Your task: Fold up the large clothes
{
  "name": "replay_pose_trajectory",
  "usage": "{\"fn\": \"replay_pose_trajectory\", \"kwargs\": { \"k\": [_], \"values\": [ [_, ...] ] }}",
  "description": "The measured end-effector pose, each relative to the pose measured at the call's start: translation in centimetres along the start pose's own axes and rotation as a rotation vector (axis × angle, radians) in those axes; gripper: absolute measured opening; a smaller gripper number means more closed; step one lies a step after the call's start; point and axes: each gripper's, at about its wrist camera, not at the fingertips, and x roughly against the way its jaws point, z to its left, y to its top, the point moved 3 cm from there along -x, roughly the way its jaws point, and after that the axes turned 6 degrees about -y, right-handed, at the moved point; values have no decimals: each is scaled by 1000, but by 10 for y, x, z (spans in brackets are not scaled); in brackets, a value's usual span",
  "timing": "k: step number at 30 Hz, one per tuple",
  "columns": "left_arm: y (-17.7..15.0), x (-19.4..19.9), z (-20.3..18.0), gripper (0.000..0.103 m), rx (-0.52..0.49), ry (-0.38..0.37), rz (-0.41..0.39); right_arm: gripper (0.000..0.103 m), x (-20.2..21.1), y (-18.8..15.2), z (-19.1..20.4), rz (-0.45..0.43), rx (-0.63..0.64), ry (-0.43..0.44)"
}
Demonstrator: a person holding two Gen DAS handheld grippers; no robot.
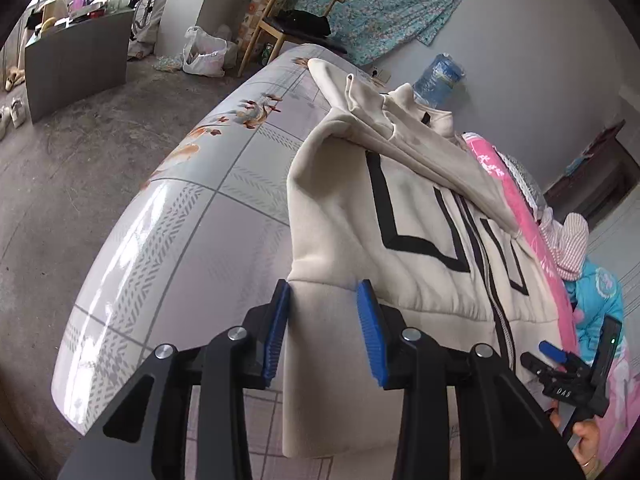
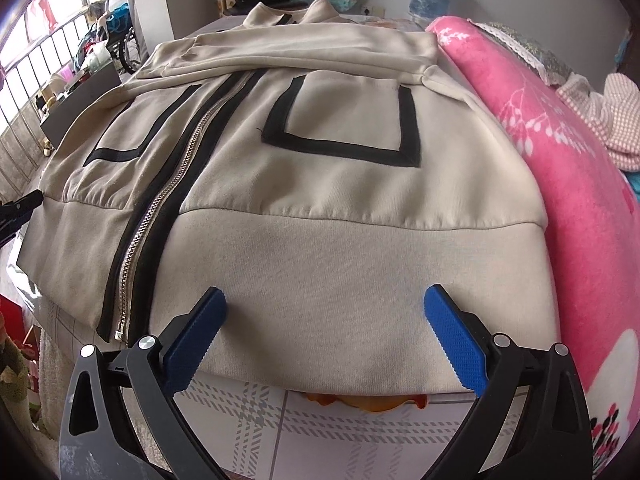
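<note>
While the cream jacket (image 2: 320, 184) lies zipped and face up on the tiled surface (image 1: 168, 216), sleeves already folded across its chest, bring both claws onto the hem band. Your left claw (image 1: 324, 332) straddles the hem's left corner, jaws apart; your right claw (image 2: 324, 336) spreads wide over the band, gripping nothing. Pinch both layers evenly, then lift together toward the collar (image 2: 316, 12).

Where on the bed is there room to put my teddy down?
Free: the shiny patterned cover left of the cream jacket, out to the bed's edge, and a strip in front of its hem. Crowded: the right side, where the pink blanket and piled clothes press against the jacket.
</note>
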Motion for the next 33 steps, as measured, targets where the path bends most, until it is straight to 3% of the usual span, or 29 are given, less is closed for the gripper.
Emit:
{"fn": "replay_pose_trajectory", "kwargs": {
  "k": [5, 15, 18, 21, 27, 33],
  "values": [
    [-2, 2, 0, 34, 22, -14, 14, 95, 0, -1, -1, -10, -5, 1],
    [-34, 25, 3, 33, 123, -131, 92, 95, 1, -3, -2, -23, -7, 7],
    [-41, 27, -1, 33, 113, -127, 84, 95, 2, -4, -2, -39, -9, 8],
    [-41, 26, -8, 32, 76, -87, 75, 95, 3, -5, -2, -47, -2, 15],
    [-45, 19, -29, 25, -83, 106, 68, 95, 16, -11, -9, -48, 19, 53],
    [-48, 14, -39, 23, -200, 225, 65, 95, 53, -25, -55, -122, -59, -12]
  ]
}}
